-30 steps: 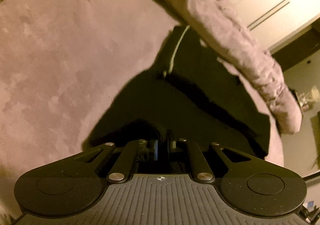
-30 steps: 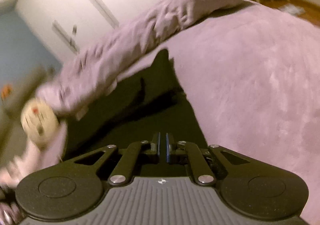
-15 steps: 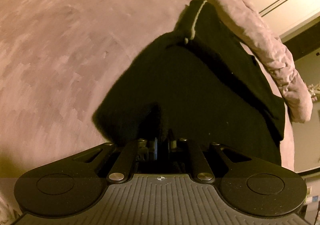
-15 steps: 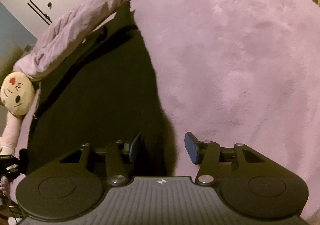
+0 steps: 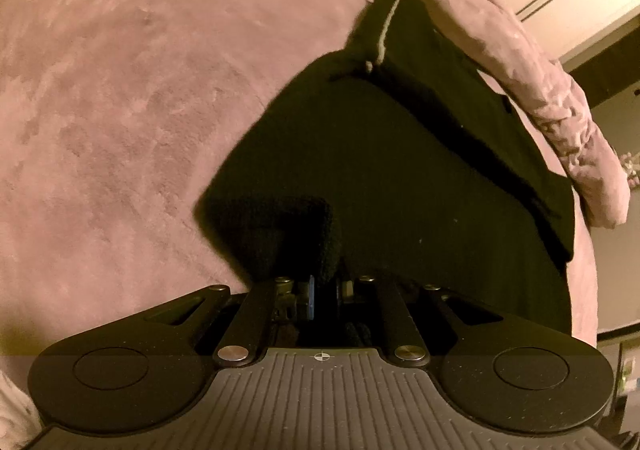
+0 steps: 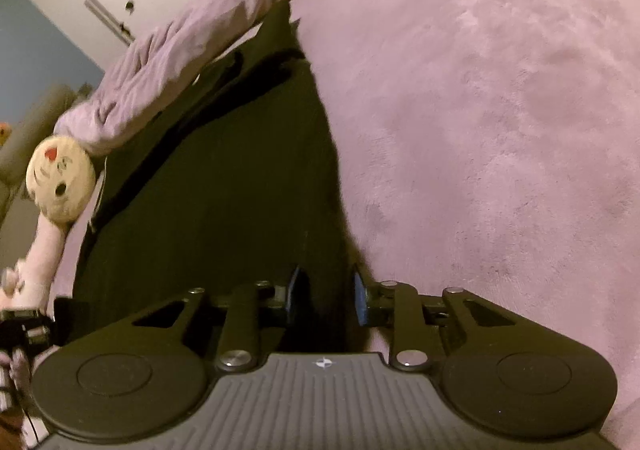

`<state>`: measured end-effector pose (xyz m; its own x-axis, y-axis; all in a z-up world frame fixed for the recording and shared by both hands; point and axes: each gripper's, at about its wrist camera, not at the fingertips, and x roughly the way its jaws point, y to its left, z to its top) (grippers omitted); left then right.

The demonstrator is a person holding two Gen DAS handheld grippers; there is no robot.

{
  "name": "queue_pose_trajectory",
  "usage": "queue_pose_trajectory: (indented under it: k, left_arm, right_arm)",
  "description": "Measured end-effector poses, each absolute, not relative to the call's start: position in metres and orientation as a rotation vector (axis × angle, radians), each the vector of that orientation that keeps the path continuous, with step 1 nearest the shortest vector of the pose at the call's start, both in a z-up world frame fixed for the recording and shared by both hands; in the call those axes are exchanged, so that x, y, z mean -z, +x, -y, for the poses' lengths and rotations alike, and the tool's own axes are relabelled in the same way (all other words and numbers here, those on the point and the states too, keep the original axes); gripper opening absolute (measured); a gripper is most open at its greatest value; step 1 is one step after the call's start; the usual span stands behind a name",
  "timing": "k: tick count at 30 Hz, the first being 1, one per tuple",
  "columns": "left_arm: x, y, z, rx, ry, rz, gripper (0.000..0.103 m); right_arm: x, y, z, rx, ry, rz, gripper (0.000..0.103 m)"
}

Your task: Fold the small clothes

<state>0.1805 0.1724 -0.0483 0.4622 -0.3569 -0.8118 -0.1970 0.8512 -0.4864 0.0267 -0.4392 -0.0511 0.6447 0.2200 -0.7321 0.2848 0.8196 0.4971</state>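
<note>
A black, soft-knit garment [image 5: 400,177] lies spread on a plush pinkish-mauve bed cover [image 5: 120,97], and everything here is placed against that garment.

At its near left corner, the left hand-held gripper [image 5: 325,296] has its jaws pressed nearly together, pinching a raised fold of the black cloth that bunches up just in front of the blue-edged pads. A pale cord [image 5: 384,33] runs along the garment's far end. Beyond the garment's far edge lies a long rumpled roll of mauve blanket [image 5: 520,61], touching or just overlapping the cloth.

At the garment's near right edge, the right hand-held gripper [image 6: 326,298] stands partly spread, its jaws having just been closing; the edge of the black cloth sits between the two fingers [image 6: 295,292], but whether the pads already press on it cannot be told. The same garment [image 6: 224,185] stretches away to the left of this gripper. Past the garment's left side sits a round cream plush toy with a drawn face [image 6: 60,181].
</note>
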Motion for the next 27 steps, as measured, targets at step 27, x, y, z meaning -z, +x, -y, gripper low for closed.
queue_pose_trajectory:
  k: [27]
  left_arm:
    - [0.013, 0.193, -0.187, 0.182, -0.667, -1.033, 0.010]
  right_arm:
    - [0.020, 0.066, 0.429, -0.161, 0.814, -0.794, 0.009]
